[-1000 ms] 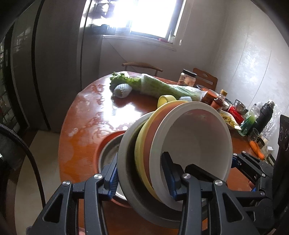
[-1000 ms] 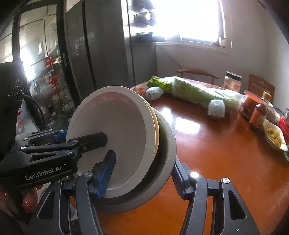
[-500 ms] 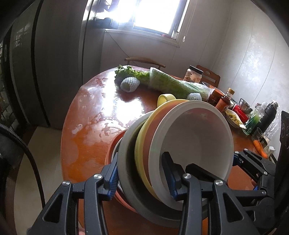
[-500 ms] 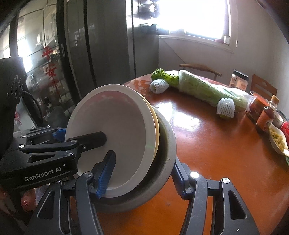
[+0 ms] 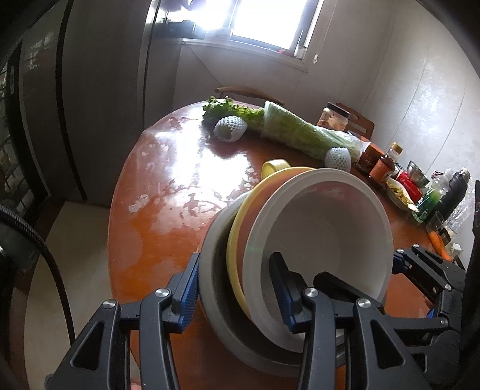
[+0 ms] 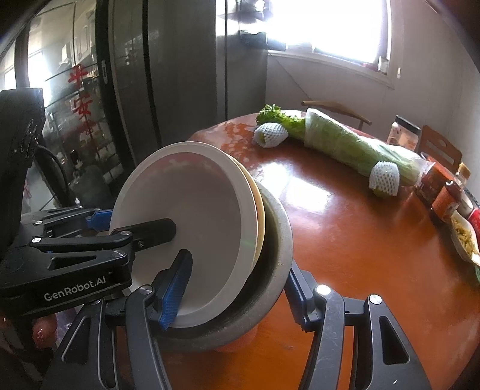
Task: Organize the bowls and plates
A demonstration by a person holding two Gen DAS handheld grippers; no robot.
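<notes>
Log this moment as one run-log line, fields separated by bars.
left gripper shut on bowl stack | right gripper shut on bowl stack | stack tilted over table

Home dining kitchen, round wooden table (image 5: 168,228), wrapped cabbage (image 6: 354,144), condiment jars (image 6: 444,201), fridge (image 6: 180,75)

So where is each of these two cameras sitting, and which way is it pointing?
Left wrist: sits on the left gripper, looking forward and down along its fingers at the stack of bowls over the round table; the right gripper shows at right.
Right wrist: sits on the right gripper, facing the same stack; the left gripper shows at left.
Shared: stack, table, wrapped cabbage, window.
</notes>
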